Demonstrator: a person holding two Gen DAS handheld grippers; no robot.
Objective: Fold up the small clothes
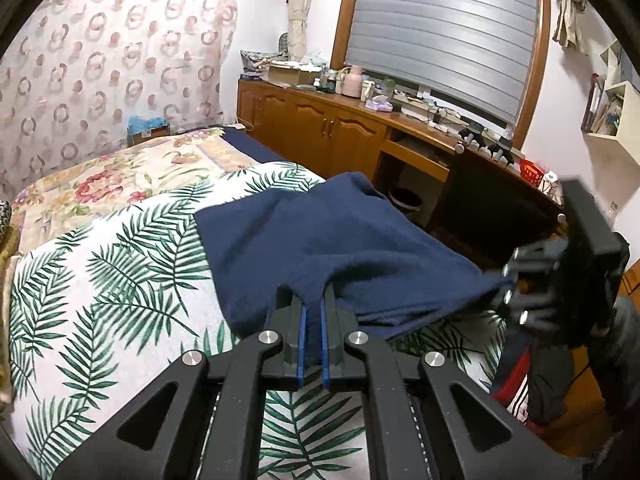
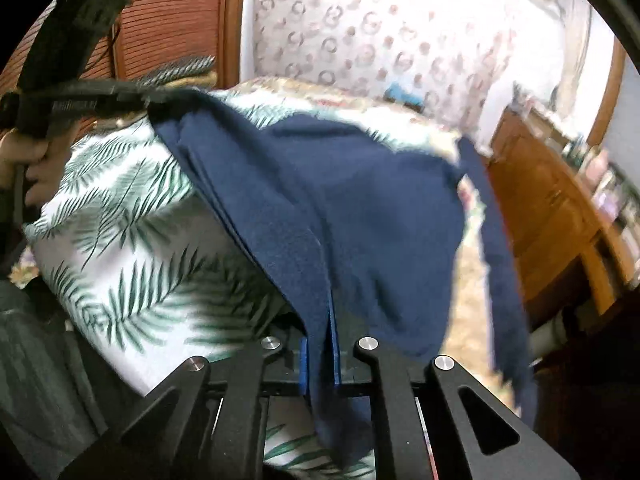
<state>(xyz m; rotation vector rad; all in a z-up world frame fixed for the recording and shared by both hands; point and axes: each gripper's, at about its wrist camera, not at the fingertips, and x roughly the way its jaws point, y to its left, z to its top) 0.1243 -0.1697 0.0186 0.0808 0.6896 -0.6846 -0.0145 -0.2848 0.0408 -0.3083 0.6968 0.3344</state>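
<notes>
Both grippers, left gripper and right gripper, pinch the navy garment above the leaf-print bedspread

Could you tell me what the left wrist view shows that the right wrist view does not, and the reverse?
Only the left wrist view shows the grey roller blind and a dark bin under the wooden cabinet. Only the right wrist view shows a hand holding the left gripper and a loose strip hanging off the cloth. Both show the navy cloth pinched by both grippers over the leaf-print bedspread.
</notes>
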